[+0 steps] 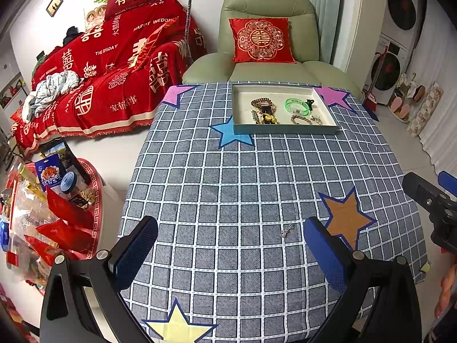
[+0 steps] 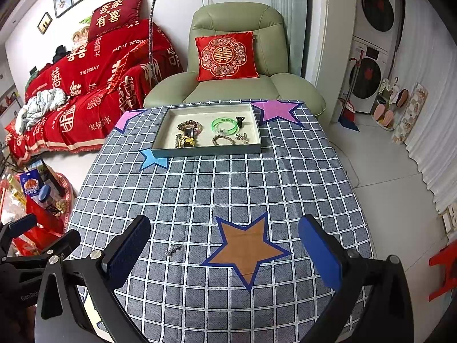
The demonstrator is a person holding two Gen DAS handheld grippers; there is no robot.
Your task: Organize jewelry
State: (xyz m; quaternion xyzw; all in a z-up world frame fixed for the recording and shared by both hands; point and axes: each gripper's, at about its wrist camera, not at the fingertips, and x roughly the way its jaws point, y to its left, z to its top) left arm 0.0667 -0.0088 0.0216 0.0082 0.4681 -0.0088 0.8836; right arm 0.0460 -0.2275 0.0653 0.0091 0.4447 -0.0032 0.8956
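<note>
A small silver jewelry piece (image 1: 286, 230) lies on the checked tablecloth near the orange star (image 1: 346, 217); it also shows in the right wrist view (image 2: 172, 250). A shallow tray (image 1: 239, 127) at the table's far side holds a green bangle (image 1: 298, 106), bead bracelets (image 1: 261, 103), a black clip (image 1: 309, 103) and other pieces. The tray (image 2: 160, 150) shows in the right wrist view too. My left gripper (image 1: 230, 253) is open above the cloth, with the silver piece between and just beyond its fingers. My right gripper (image 2: 224, 253) is open over the orange star (image 2: 244, 250), empty.
A green armchair (image 1: 265, 48) with a red cushion stands behind the table. A red-covered sofa (image 1: 108, 65) is at left. A red basket of snacks (image 1: 95, 200) sits low at the left. Washing machines (image 2: 368, 57) stand at right. A red stool (image 2: 445, 268) is by the table's right edge.
</note>
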